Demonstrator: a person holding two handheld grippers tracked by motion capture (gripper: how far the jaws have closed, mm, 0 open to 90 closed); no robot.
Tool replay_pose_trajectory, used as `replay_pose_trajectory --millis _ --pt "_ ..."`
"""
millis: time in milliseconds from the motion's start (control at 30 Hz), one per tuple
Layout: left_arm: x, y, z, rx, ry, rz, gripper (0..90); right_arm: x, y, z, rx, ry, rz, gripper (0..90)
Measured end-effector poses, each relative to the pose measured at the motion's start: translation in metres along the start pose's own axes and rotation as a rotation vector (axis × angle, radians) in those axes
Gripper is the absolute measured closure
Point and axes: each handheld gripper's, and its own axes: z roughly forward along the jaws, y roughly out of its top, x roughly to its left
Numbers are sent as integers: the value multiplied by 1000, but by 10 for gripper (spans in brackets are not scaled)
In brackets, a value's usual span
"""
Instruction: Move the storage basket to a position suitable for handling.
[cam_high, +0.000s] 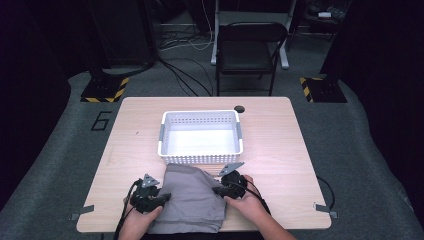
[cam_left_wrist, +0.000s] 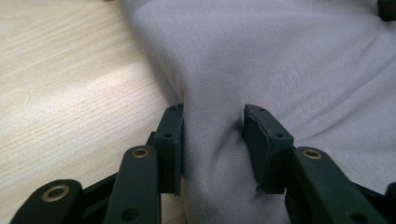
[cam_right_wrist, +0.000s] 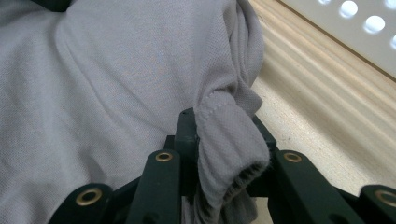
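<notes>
I am closing my left gripper (cam_high: 159, 199) on the left edge of the cloth (cam_high: 192, 197), which is lying just in front of the basket (cam_high: 201, 156); the jaws are pinching a ridge. My right gripper (cam_high: 218, 190) is clamping the cloth's hem near the basket, for folding or lifting.
</notes>
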Motion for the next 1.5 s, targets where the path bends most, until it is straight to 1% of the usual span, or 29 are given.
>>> replay_pose_trajectory --millis 100,133,167,267,300,333,367,400,433,567,633,700,767,867,900,933,967,1000,1033,1067,1100,1133,1200,1267,1300,1367,1400,1467,1500 --pt "-3 0 0 3 2 -21 613 0 0 0 -2 -1 3 720" --pt "-3 0 0 5 2 -15 626 0 0 0 -2 -1 3 719" --pt "-4 0 1 -3 -2 -42 639 0 0 0 -2 -1 4 720" --pt "-2 0 0 4 -7 -24 669 0 0 0 0 -2 6 720" --pt "-2 0 0 -8 -18 -26 676 0 0 0 1 -2 7 722" --pt "-1 -1 -1 -4 -29 -7 693 0 0 0 1 -3 9 724" --pt "-3 -1 0 -19 -26 -17 706 0 0 0 4 1 6 727" --pt "-3 -1 -2 -14 -29 4 718 0 1 0 5 1 6 728" --pt "-5 0 -2 -29 -31 8 739 0 1 0 7 0 7 730" --pt "-12 1 -5 -33 -36 32 785 1 1 0 5 -5 13 741" --pt "-11 1 -6 -24 -53 31 789 3 2 0 5 -9 29 746" --pt "-10 1 -7 -31 -67 -9 791 2 2 -1 3 -9 13 750" --pt "-7 1 -7 -29 -85 -6 791 2 3 -1 -4 -8 24 755" --pt "-9 1 -8 -36 -88 -31 791 1 4 -3 -6 -8 33 758" --pt "-9 1 -9 -35 -85 -8 790 1 4 -3 -3 -7 31 758" --pt "-10 1 -9 -36 -84 -2 791 1 5 -4 -2 -6 32 759" --pt "-12 1 -10 -45 -80 -14 791 3 5 -5 4 -9 43 759" --pt "-12 1 -11 -45 -77 -3 790 2 6 -6 -6 -18 17 759" --pt "-13 2 -12 -46 -80 2 790 4 6 -7 -5 -24 29 759" --pt "-14 2 -13 -54 -78 -6 791 3 7 -9 -9 -25 19 759" --pt "-14 3 -14 -57 -81 -1 791 6 7 -9 -17 -33 47 759" --pt "-15 3 -15 -59 -76 -2 791 5 7 -11 -14 -32 38 759" --pt "-17 3 -17 -71 -81 -34 791 5 8 -13 -16 -37 52 758" --pt "-16 3 -17 -80 -88 -45 791 7 8 -15 -16 -37 76 759" --pt "-16 3 -18 -81 -90 -51 791 5 8 -16 -19 -35 61 759" --pt "-15 3 -19 -86 -97 -57 791 6 9 -18 -19 -32 89 759" --pt "-15 4 -21 -83 -103 -61 791 3 10 -19 -28 -30 61 760" --pt "-15 4 -23 -83 -112 -73 791 5 12 -23 -21 -20 93 761" --pt "-16 5 -23 -86 -110 -76 791 5 12 -23 -39 -26 95 762"
